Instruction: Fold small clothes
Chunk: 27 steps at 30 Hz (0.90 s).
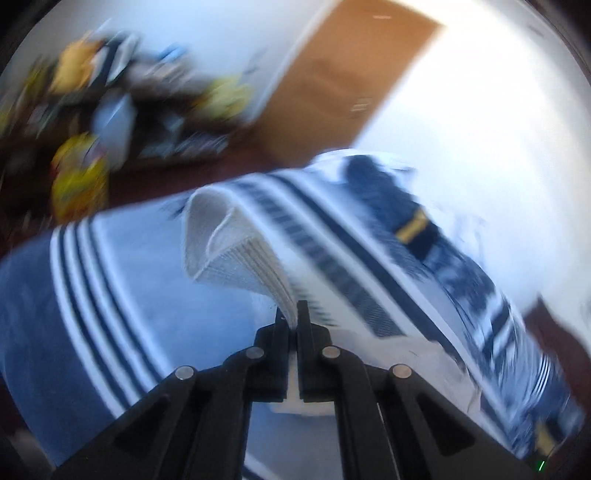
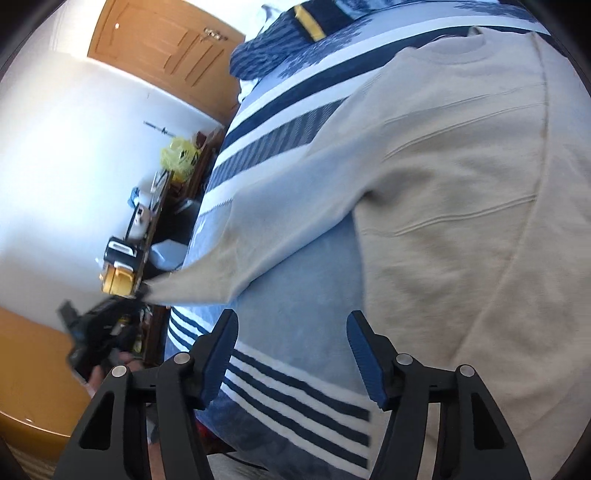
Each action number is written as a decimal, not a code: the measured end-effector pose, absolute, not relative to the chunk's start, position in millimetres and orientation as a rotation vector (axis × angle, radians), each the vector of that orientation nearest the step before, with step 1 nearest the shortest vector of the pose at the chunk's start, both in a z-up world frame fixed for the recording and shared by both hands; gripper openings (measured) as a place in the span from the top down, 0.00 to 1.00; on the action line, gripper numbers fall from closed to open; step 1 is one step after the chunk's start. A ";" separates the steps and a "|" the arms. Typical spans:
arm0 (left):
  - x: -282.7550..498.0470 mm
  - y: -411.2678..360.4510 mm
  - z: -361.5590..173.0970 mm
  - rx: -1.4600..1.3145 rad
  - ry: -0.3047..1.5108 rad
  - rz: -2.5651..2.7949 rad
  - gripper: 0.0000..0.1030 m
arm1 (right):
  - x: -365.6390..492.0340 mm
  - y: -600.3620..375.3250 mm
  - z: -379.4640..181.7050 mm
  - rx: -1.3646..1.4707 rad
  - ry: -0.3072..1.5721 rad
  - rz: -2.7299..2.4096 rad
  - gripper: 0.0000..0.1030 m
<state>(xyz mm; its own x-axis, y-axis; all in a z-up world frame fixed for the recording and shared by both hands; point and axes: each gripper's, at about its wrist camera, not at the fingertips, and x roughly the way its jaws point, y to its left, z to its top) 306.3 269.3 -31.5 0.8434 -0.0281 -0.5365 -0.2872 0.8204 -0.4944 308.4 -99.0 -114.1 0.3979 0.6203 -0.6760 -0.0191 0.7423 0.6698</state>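
Observation:
A beige knit sweater [image 2: 461, 184] lies flat on a blue bed blanket [image 2: 303, 266] with white and navy stripes. One sleeve [image 2: 258, 221] stretches away to the left, off the bed's edge. In the left wrist view, my left gripper [image 1: 293, 314] is shut on the ribbed cuff [image 1: 229, 251] of that sleeve, which is lifted above the blanket [image 1: 147, 277]; this view is blurred. My right gripper [image 2: 292, 317] stands open over bare blanket just left of the sweater's body, with nothing between its blue pads [image 2: 364, 354].
A navy cloth with a yellow band [image 2: 306, 22] lies at the bed's far end. Beside the bed stands a cluttered dark shelf [image 2: 147, 229] with a yellow bag [image 2: 179, 157], against a white wall. A wooden door [image 2: 166, 48] is beyond.

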 end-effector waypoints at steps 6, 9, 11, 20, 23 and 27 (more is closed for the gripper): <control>278.6 136.2 14.4 -0.334 0.464 -0.238 0.97 | 288.7 -167.9 -102.4 0.726 1.014 0.400 0.37; 260.3 69.3 19.4 -0.228 0.476 -0.422 0.97 | 274.0 -215.8 -101.0 0.794 0.963 0.373 0.37; 248.1 20.7 11.3 -0.164 0.511 -0.535 0.97 | 265.3 -254.5 -99.4 0.846 0.925 0.352 0.37; 206.3 -150.0 -119.8 0.296 0.819 -0.738 0.97 | 233.4 -385.4 -152.4 1.070 0.887 0.336 0.35; 199.4 -166.9 -142.5 0.390 0.844 -0.729 0.97 | 226.5 -404.0 -191.1 1.164 0.930 0.330 0.35; 193.3 -167.0 -151.2 0.459 0.822 -0.726 0.97 | 224.1 -411.2 -212.0 1.286 0.944 0.411 0.35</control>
